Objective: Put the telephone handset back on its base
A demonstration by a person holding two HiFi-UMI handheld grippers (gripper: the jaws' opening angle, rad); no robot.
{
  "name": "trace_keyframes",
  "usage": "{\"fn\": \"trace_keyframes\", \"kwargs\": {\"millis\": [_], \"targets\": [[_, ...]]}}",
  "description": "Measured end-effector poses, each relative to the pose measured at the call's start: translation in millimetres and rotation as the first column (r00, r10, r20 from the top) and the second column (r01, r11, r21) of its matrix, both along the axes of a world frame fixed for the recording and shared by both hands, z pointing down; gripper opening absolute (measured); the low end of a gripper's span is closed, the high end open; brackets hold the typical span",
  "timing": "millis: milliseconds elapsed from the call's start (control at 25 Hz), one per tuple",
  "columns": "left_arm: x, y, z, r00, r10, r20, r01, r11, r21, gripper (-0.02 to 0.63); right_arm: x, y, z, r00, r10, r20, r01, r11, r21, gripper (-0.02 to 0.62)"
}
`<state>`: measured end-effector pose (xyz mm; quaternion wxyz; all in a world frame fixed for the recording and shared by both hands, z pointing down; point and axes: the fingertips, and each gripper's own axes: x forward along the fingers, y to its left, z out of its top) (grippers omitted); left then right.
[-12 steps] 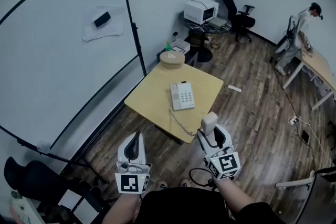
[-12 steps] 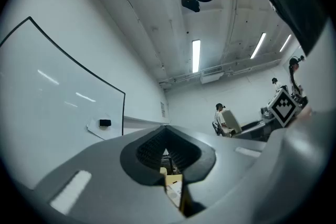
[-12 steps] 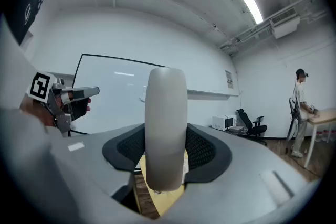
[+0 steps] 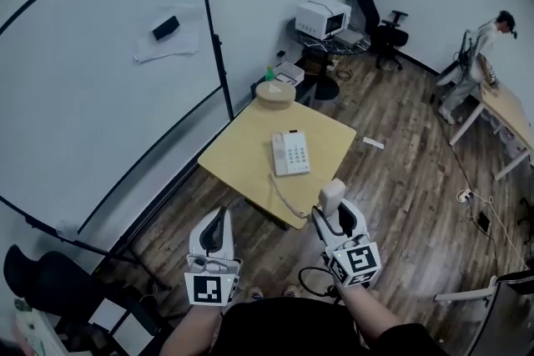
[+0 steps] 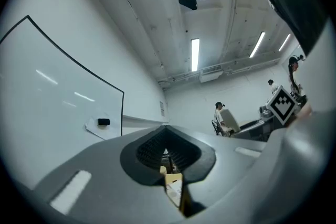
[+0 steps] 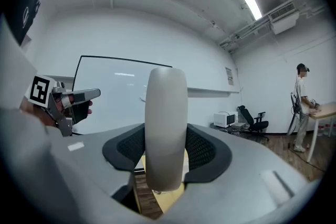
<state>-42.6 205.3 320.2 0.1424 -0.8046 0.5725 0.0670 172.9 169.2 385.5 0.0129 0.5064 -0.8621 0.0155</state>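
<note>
status: early. Pickup done, placement not done.
handset [image 4: 332,194]: off the base, clamped upright in the right gripper [image 4: 337,214]. The right gripper view shows the jaws closed on its sides and one rounded end sticking up past them.
handset position: in the air off the near edge of the table [image 4: 242,156], close to the person's body and well apart from the base.
base [image 4: 290,152]: flat near the middle of the table, keypad up. The cradle strip down its left side looks empty.
cord [image 4: 286,194]: runs from the near end of the base, over the table's near edge, toward the handset. It looks slack; I can't trace the last stretch.
left gripper [image 4: 219,223]: jaws pressed together with nothing between them, held low on the person's left, off the table. Idle.
remaining: carry the handset forward over the base, turn it from upright to lying along the cradle, lower it in, release.
alignment: not started, judging from the upright pose and the gap to the base.
risk: the cord could snag on the table edge on the way in, and nothing steadies the base if it tugs.
other: a person at a far desk, not involved.
</note>
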Motion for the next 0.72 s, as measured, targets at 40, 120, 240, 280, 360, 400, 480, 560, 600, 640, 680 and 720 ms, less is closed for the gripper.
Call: {"fn": "trace_keyframes", "kwargs": {"millis": [40,120,240,280,360,400,480,560,600,640,680,720], "targets": [[0.7,-1.4,1.7,1.000,-0.003,0.005,0.003,1.000,-0.002,0.000,0.9,-1.5,0.9,1.000,0.002,0.002,-0.002,1.000,-0.005,0.227],[2.8,-4.5,5.2,1.000,-0.012,0.015,0.012,1.000,-0.014,0.000,3.8,-4.9,2.5,1.000,0.005,0.004,-0.005,1.000,-0.011,0.227],[5.8,-10.3,7.3,0.999,-0.033,0.021,0.033,0.999,-0.016,0.000,7.5,-11.2,3.7,1.000,-0.003,0.005,0.003,1.000,-0.009,0.227],[7.3,-12.7,8.8,0.999,-0.040,0.024,0.040,0.999,-0.018,0.000,8.7,-13.8,4.1,1.000,-0.010,0.006,0.010,1.000,-0.006,0.225],[9.8,-16.8,11.9,0.998,-0.055,0.012,0.055,0.998,-0.011,0.000,10.7,-18.4,5.7,1.000,-0.024,0.012,0.024,1.000,-0.001,0.225],[11.2,-18.5,13.4,0.998,-0.061,0.008,0.061,0.998,-0.009,0.000,11.7,-20.2,6.5,0.999,-0.031,0.013,0.031,1.000,0.001,0.225],[13.3,-23.4,17.5,0.998,-0.069,0.014,0.069,0.997,-0.022,0.000,13.7,-25.7,8.3,0.999,-0.037,0.012,0.037,0.999,0.003,0.225],[11.0,-31.2,19.4,0.997,-0.068,0.027,0.069,0.997,-0.034,0.000,12.0,-34.7,9.6,0.999,-0.038,0.010,0.038,0.999,-0.002,0.225],[7.6,-36.1,18.0,0.997,-0.069,0.022,0.070,0.997,-0.029,0.000,9.5,-40.3,9.6,0.999,-0.041,0.011,0.041,0.999,-0.004,0.225],[3.0,-41.6,16.8,0.997,-0.076,0.013,0.076,0.997,-0.025,0.000,6.5,-46.1,8.9,0.999,-0.044,0.012,0.044,0.999,-0.006,0.225],[-1.8,-47.2,15.9,0.996,-0.084,0.007,0.085,0.996,-0.023,0.000,3.6,-51.5,8.0,0.999,-0.047,0.011,0.047,0.999,-0.006,0.225],[-5.7,-52.5,14.8,0.996,-0.089,0.003,0.089,0.996,-0.021,0.000,1.0,-56.2,7.1,0.999,-0.046,0.011,0.046,0.999,-0.006,0.225]]}}
